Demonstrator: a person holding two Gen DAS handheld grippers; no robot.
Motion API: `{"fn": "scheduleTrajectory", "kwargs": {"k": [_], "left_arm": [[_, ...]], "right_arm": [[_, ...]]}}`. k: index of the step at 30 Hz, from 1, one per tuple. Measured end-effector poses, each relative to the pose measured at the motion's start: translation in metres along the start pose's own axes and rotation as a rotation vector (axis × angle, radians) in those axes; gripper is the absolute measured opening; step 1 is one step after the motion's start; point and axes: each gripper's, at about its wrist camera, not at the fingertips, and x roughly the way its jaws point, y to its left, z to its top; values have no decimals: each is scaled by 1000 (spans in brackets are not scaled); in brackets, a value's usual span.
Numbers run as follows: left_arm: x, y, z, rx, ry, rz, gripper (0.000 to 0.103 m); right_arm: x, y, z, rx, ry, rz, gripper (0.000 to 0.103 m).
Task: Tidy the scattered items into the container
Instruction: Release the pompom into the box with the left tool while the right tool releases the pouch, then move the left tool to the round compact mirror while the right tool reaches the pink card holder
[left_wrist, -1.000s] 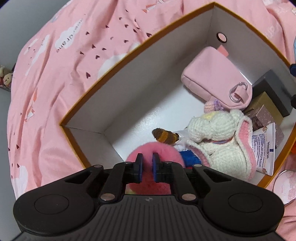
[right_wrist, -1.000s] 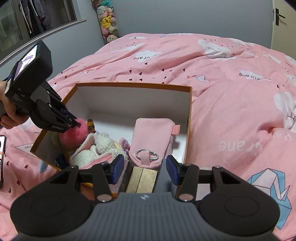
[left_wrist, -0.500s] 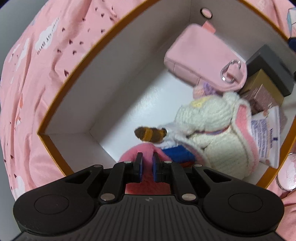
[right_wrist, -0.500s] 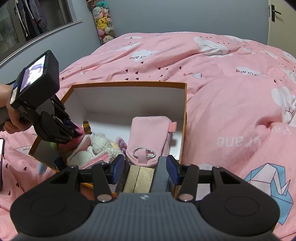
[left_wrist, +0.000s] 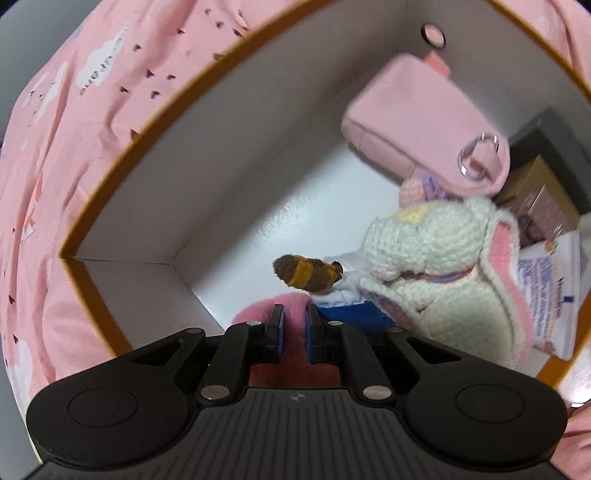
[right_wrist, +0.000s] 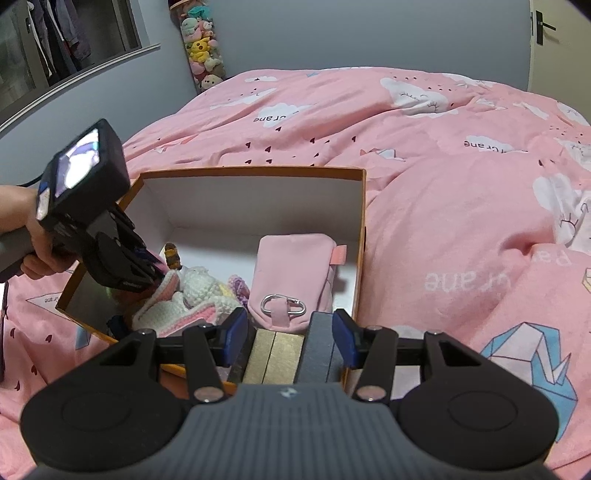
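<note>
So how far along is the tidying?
Mostly packed: the pink pouch, crochet bunny and small boxes already sit in the box. The left tool is shut on a pink fluffy item, low inside, unreleased. The right tool is open, empty.

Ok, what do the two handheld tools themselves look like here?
Both match: the left tool and right tool have matte black ribbed bodies, round side discs, silver pivot screws and blue finger pads. The left one carries a boxy black camera with a lit screen.

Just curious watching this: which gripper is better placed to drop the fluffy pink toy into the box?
Left. The left gripper already pinches the pink toy inside the box; the right gripper hangs open, holding nothing.
</note>
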Motion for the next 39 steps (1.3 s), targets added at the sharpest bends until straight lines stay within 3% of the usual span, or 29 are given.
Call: {"fn": "scheduleTrajectory", "kwargs": {"k": [6,12,16,22,28,34,37,39], "left_arm": [[-36,11,-12,-67,-104,1,11],[-82,-3,-27,-87,-277,-18,11],[-115,-24,-46,-86,-394,-74,12],[-142,-62,-79,-52,-507,-172,12],[-132,-94,-102,-44,-548,-259,12],[-101,-121,-112,-53,-517,-304,12],[-92,-133,-120,-51,-512,-333,15],[-87,-142,-125,-30,-511,-351,22]], "right_arm": [[-6,2,-5,-1,2,-6,54],[-22,7,-8,-15,-43,6,54],[-39,6,-10,-5,-88,2,54],[-65,11,-24,-6,-127,-21,54],[-80,21,-53,-17,-84,-46,49],[-81,26,-86,-51,19,-86,45],[-75,31,-104,-109,83,-123,47],[-69,32,-114,-140,130,-146,48]]}}
